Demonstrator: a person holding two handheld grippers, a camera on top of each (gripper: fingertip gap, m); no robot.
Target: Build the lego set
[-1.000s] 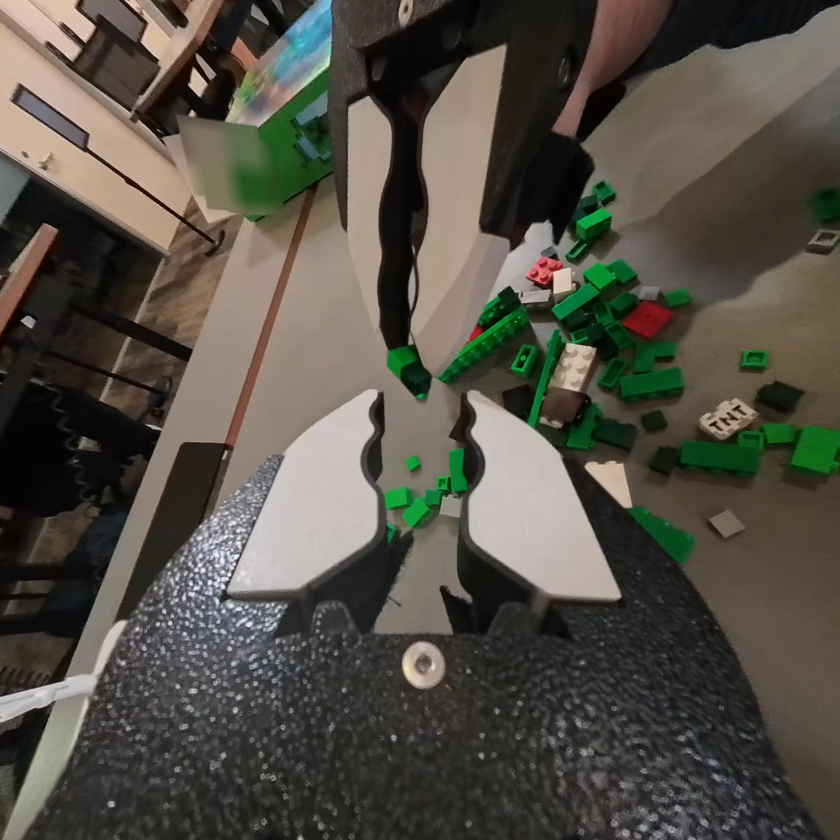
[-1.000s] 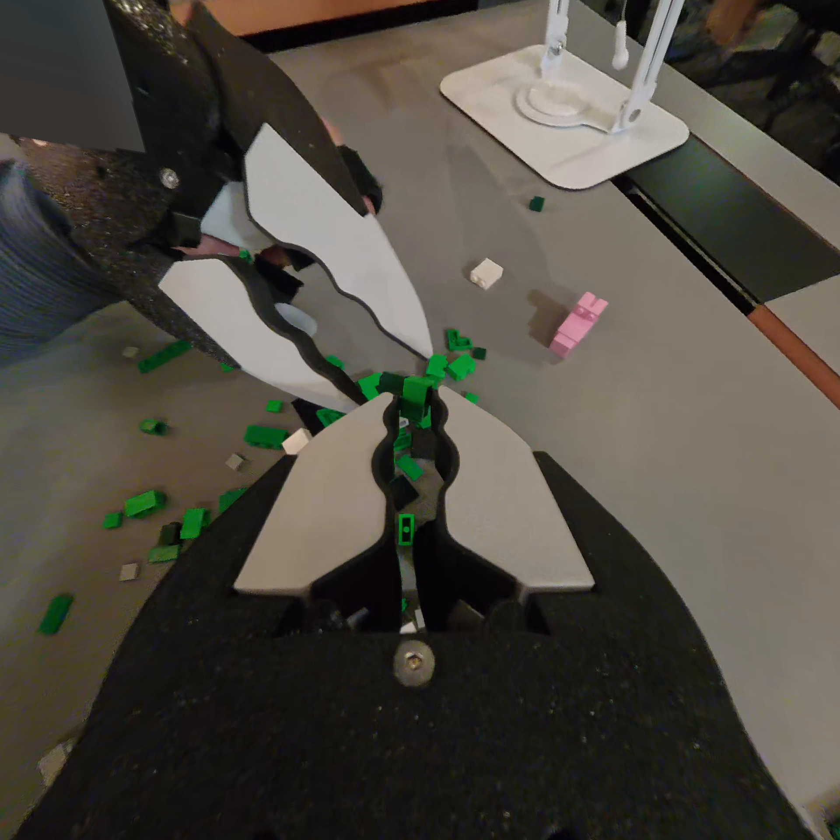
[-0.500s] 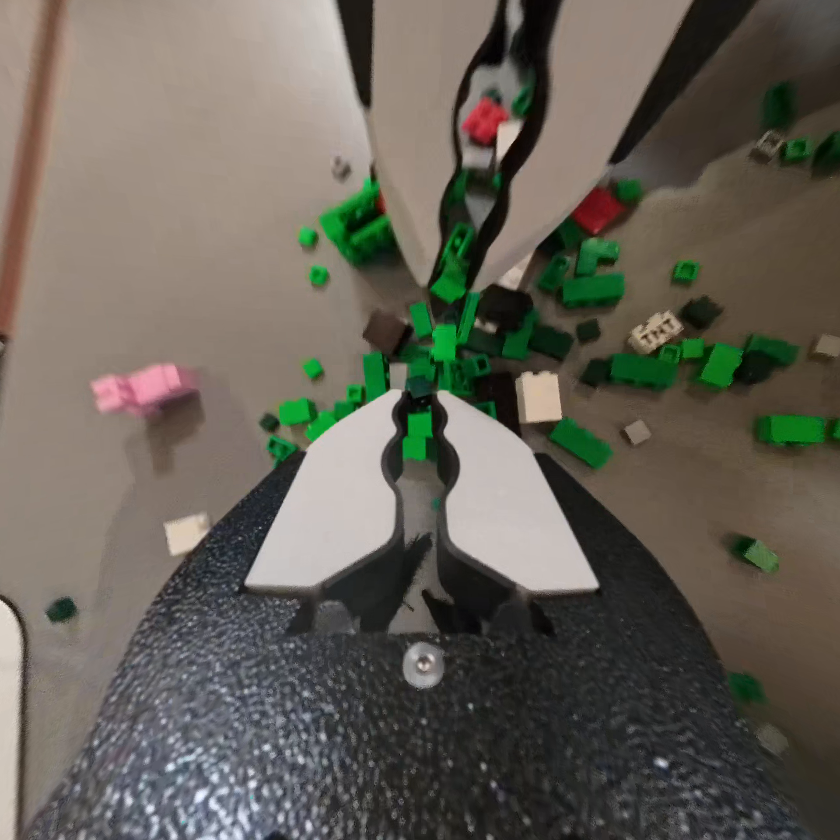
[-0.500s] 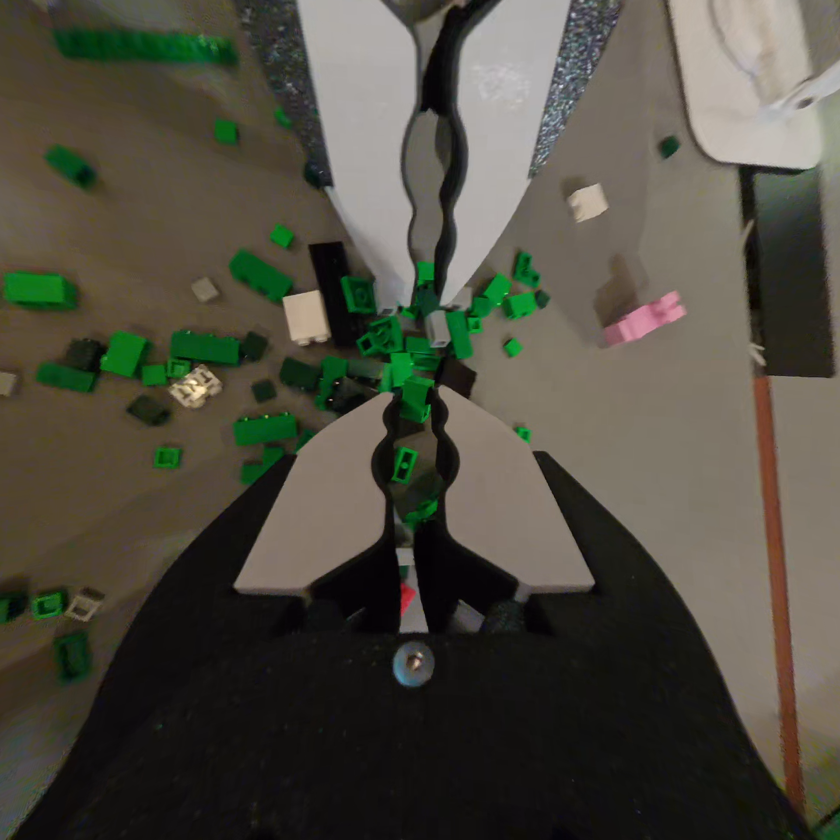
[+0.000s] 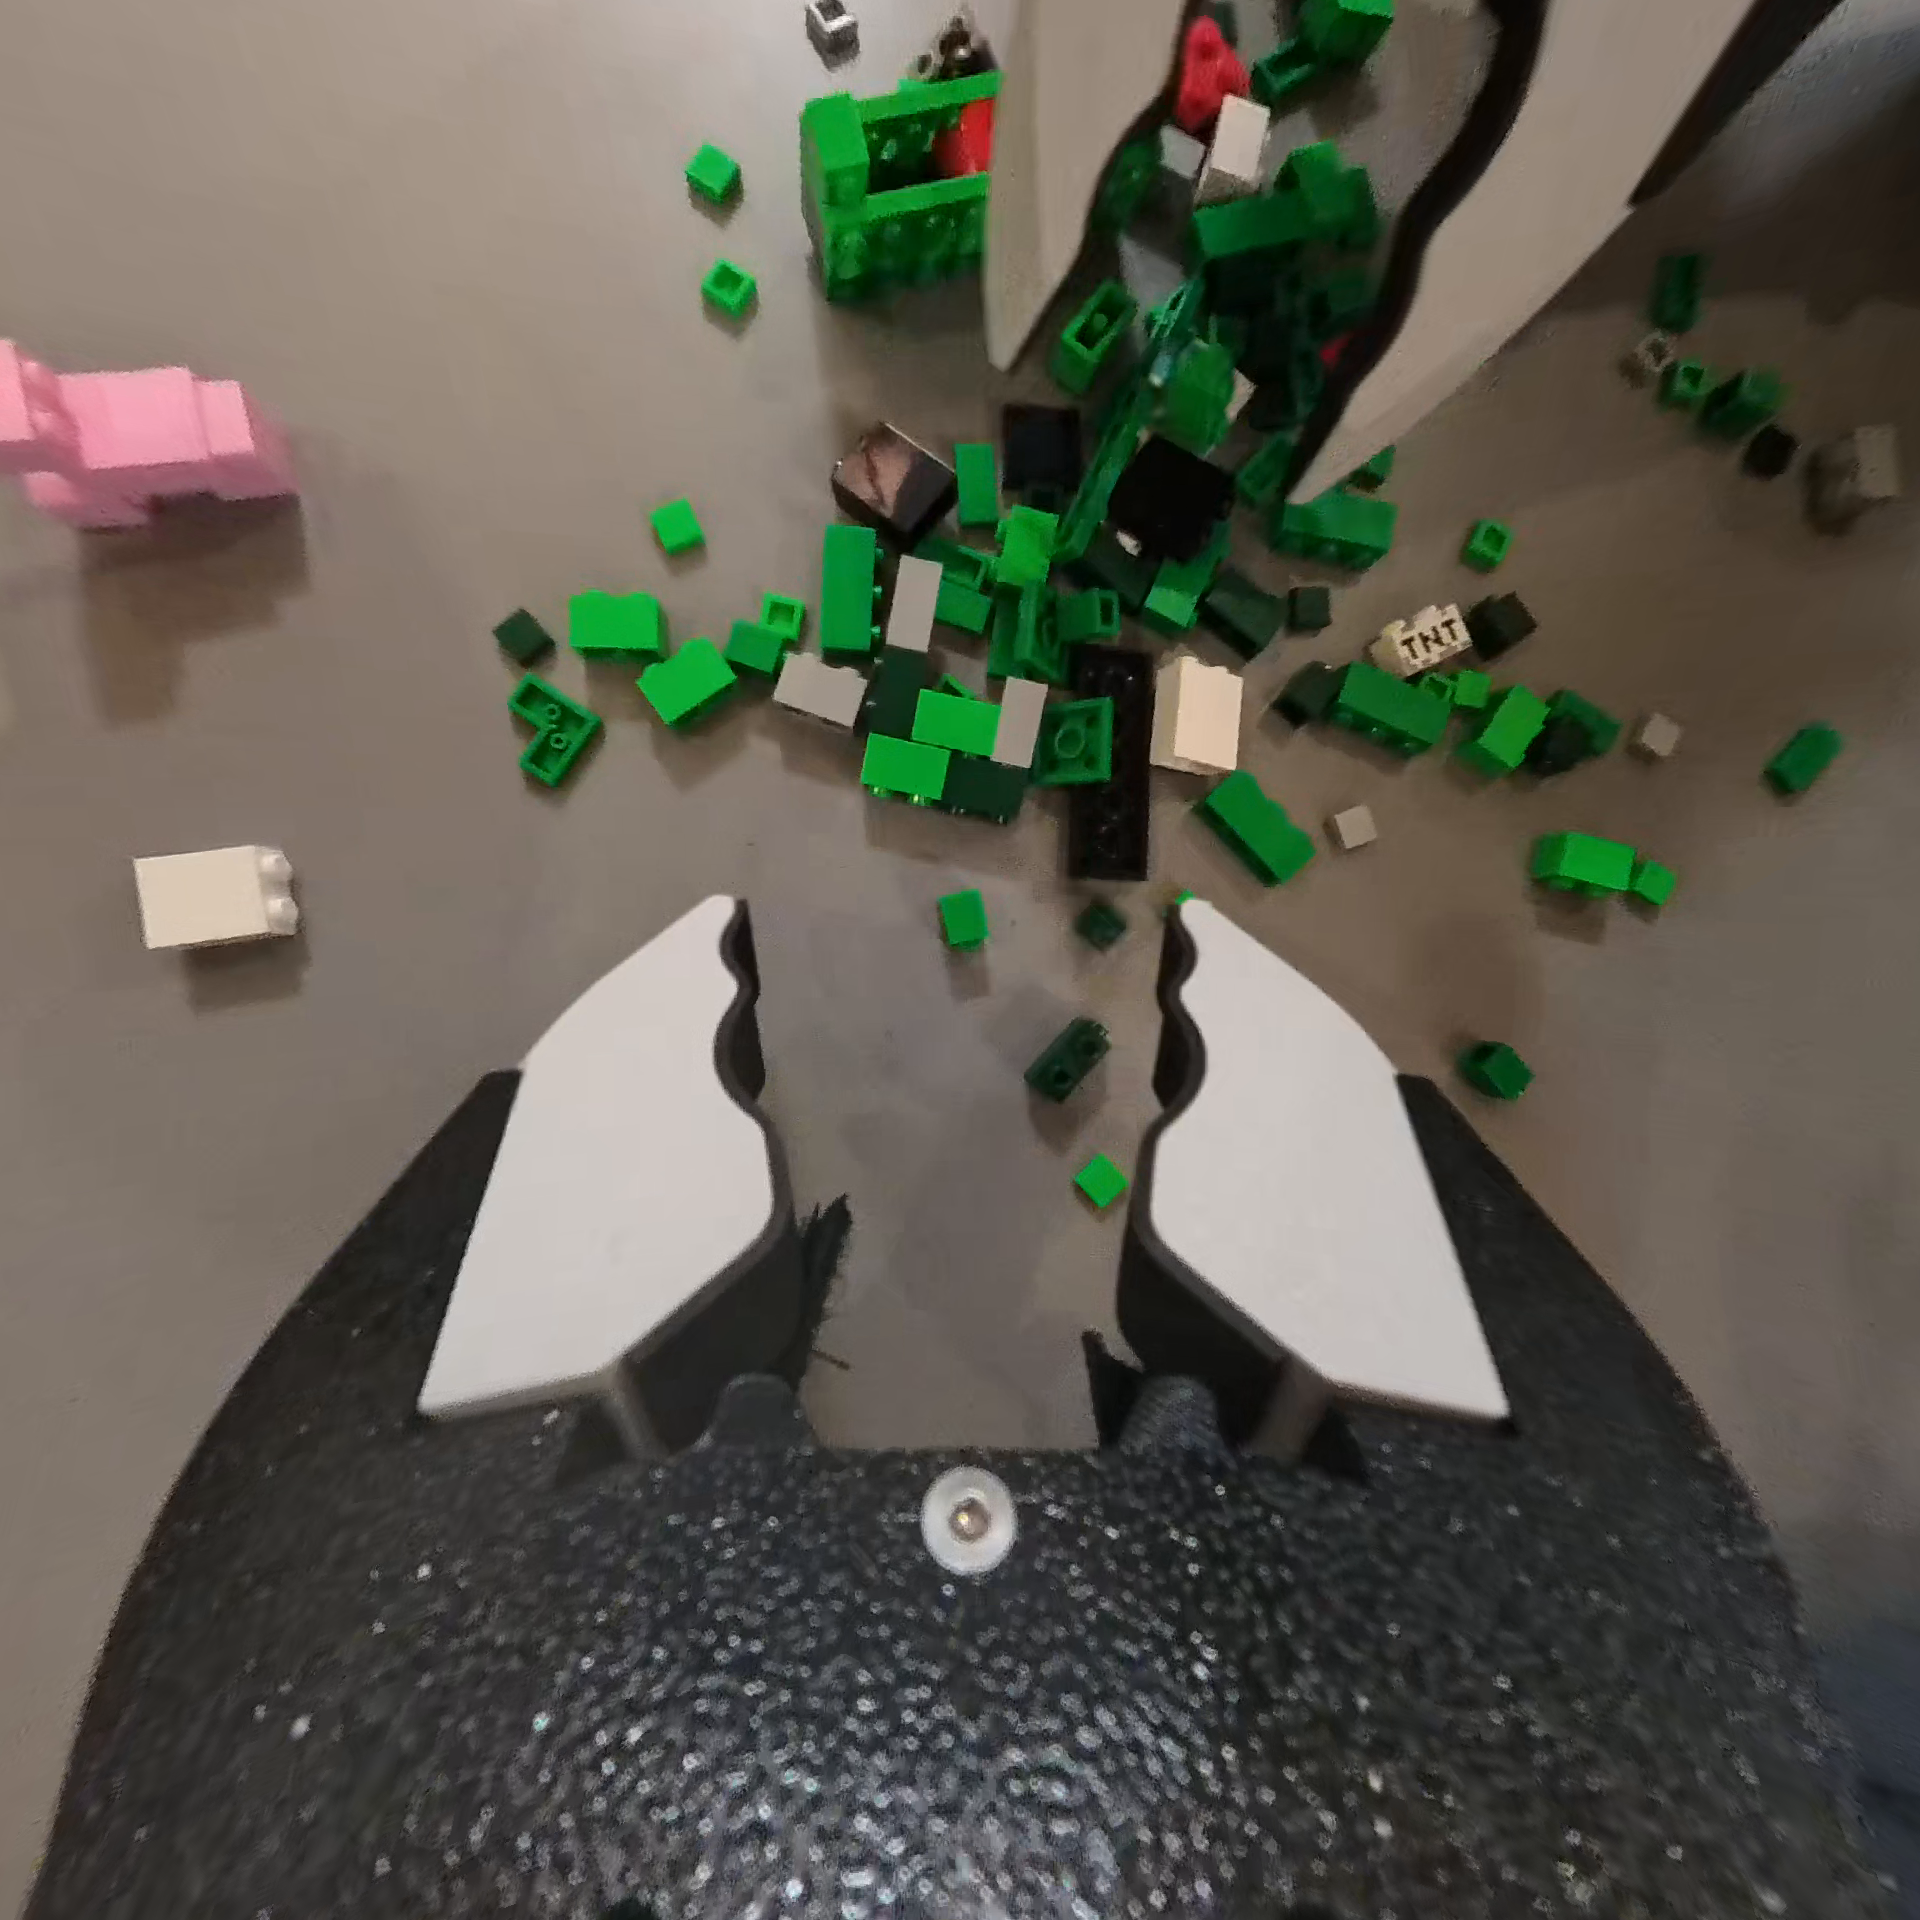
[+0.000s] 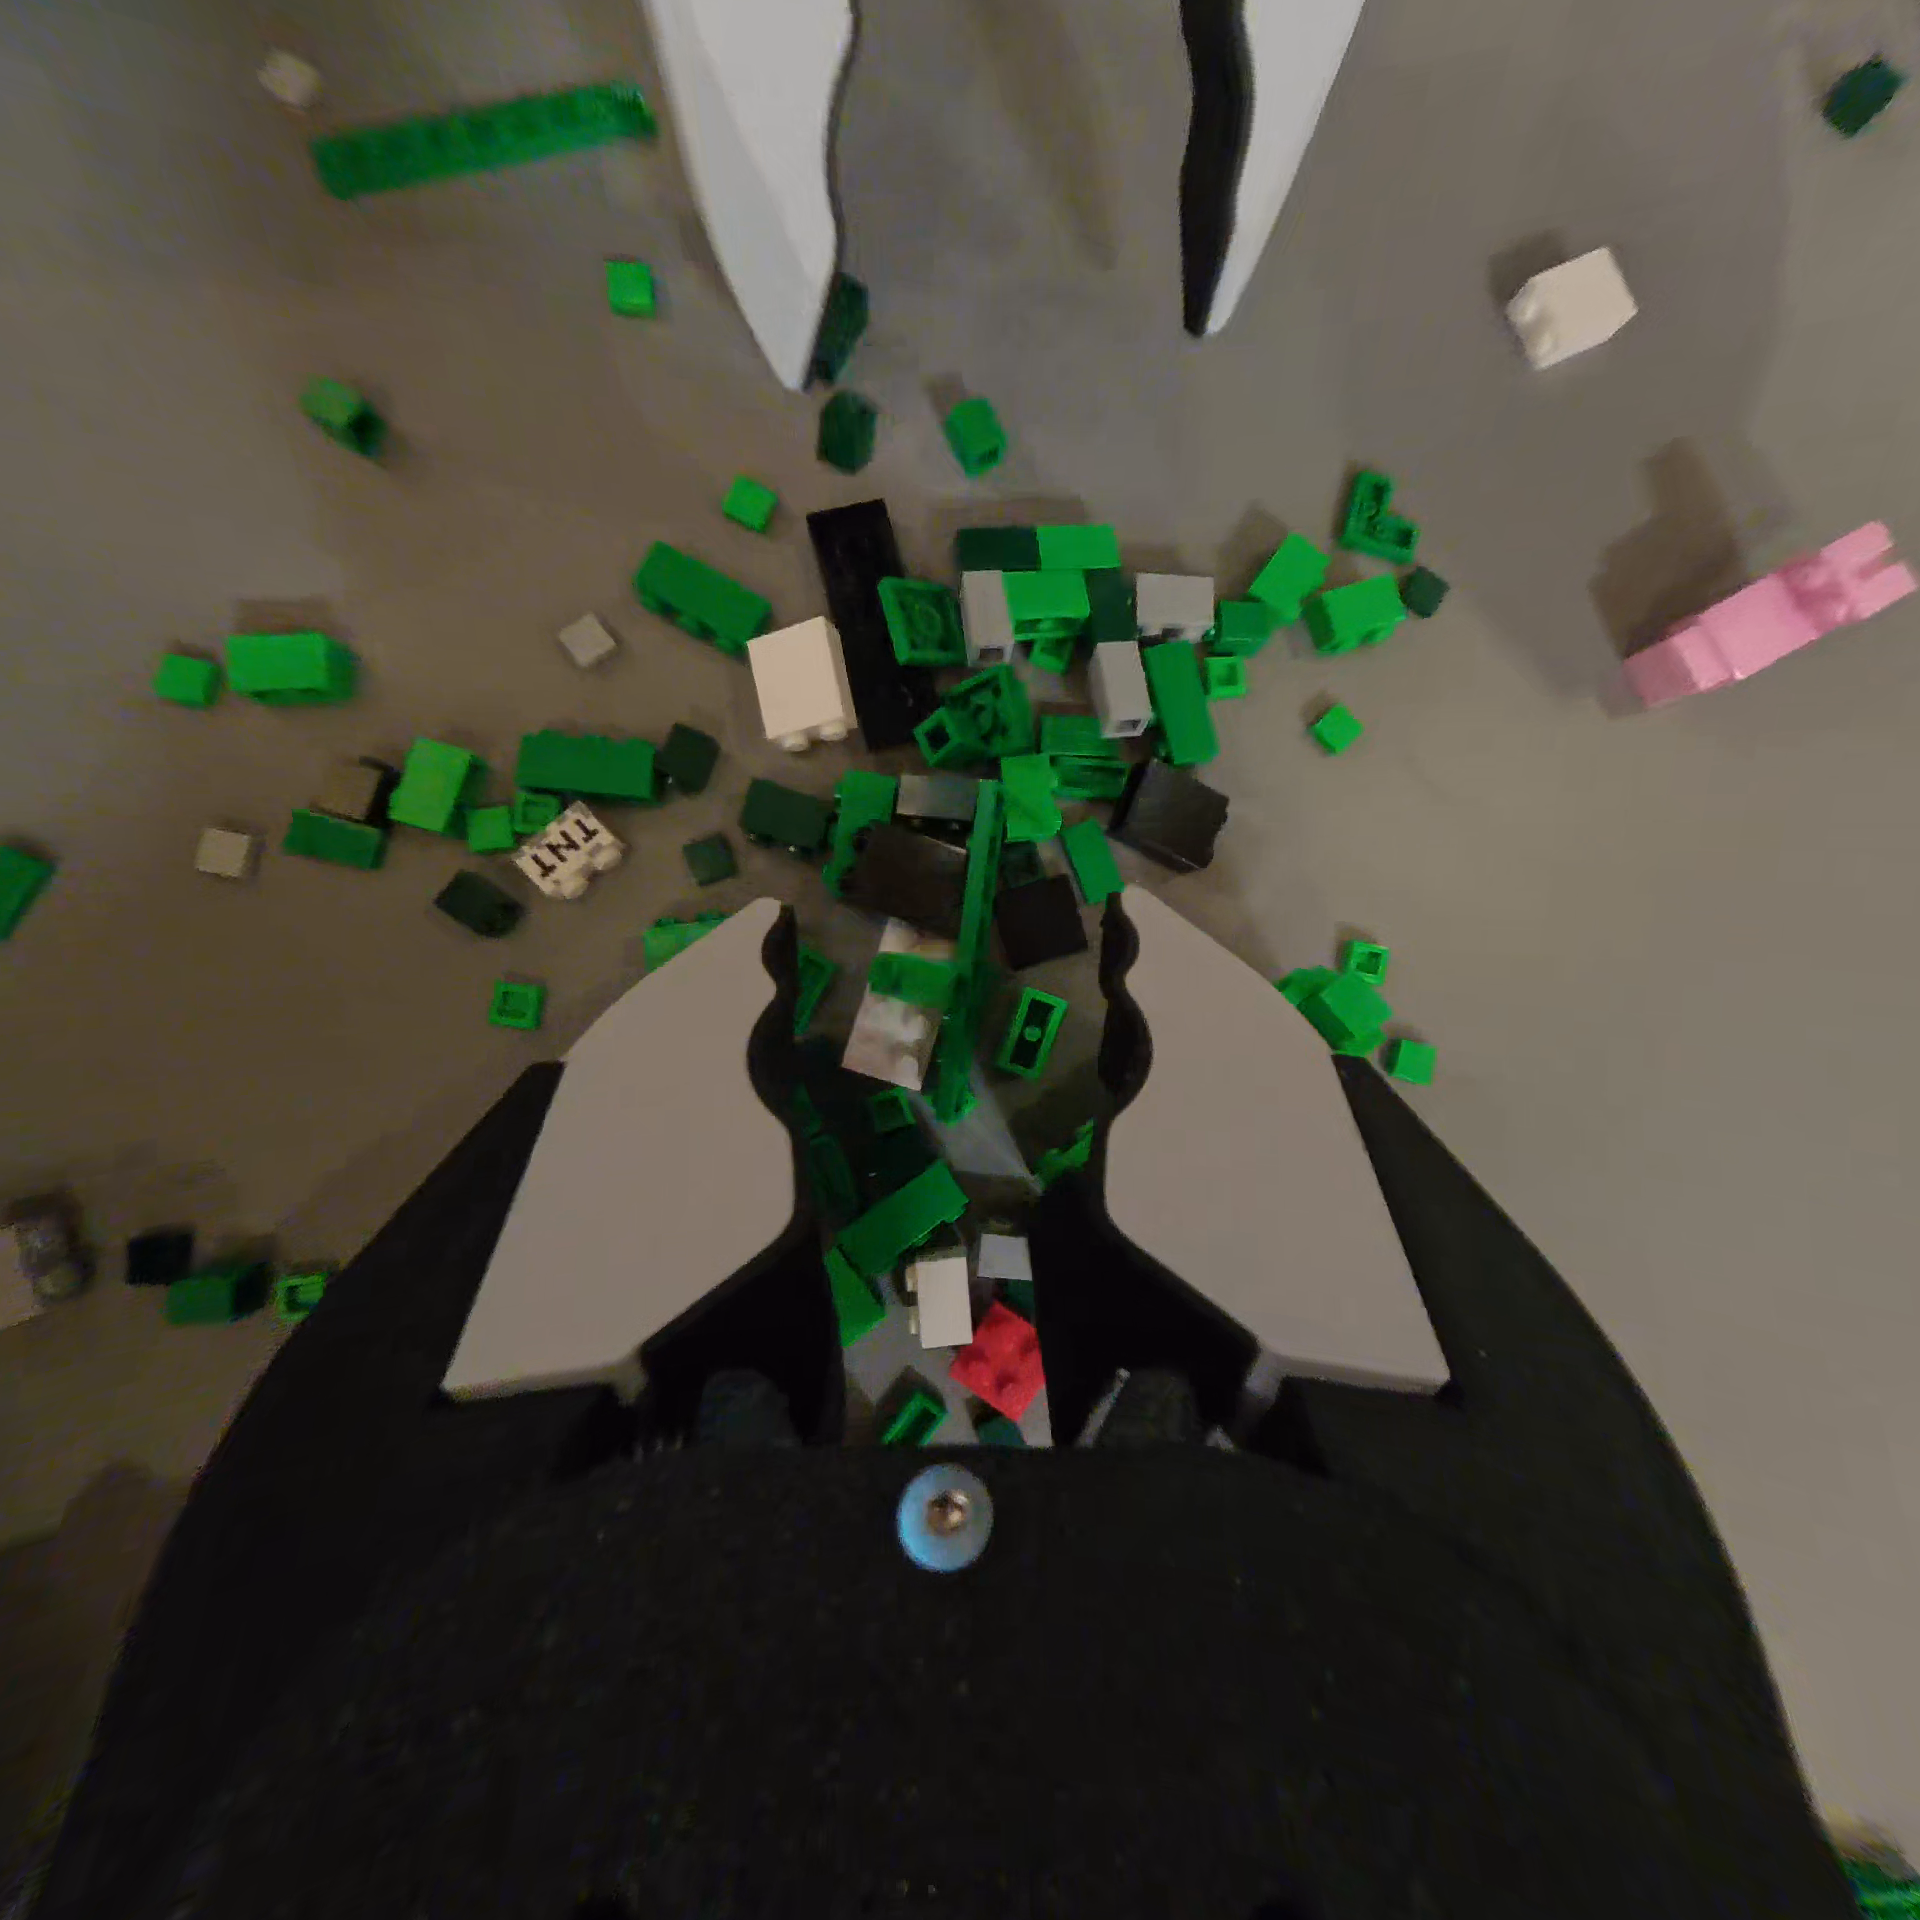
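Note:
A pile of loose Lego bricks point(image 5: 997, 665), mostly green with some black, grey and white, lies on the grey table point(image 5: 416, 260). My left gripper point(image 5: 961, 914) is open and empty, at the near edge of the pile, above a few stray green bricks. My right gripper point(image 6: 948, 909) is open and empty, low over the pile point(image 6: 987, 727), with a thin green plate point(image 6: 977, 935) and a red brick point(image 6: 1000, 1361) between its fingers. Each gripper shows at the top of the other's view, facing it across the pile.
A pink pig figure point(image 5: 145, 447) and a white brick point(image 5: 213, 896) lie apart to one side, also in the right wrist view point(image 6: 1766, 623) point(image 6: 1569, 307). A partly built green piece point(image 5: 894, 197), a black plate point(image 5: 1110, 764), a printed white brick point(image 5: 1429, 639) and a long green plate point(image 6: 478, 140) lie around. My hands' fingertips stand some 10 centimeters from each other.
Both grippers held small green pieces tip to tip half a second ago. Both have opened wide and drawn apart. The pieces are no longer held.

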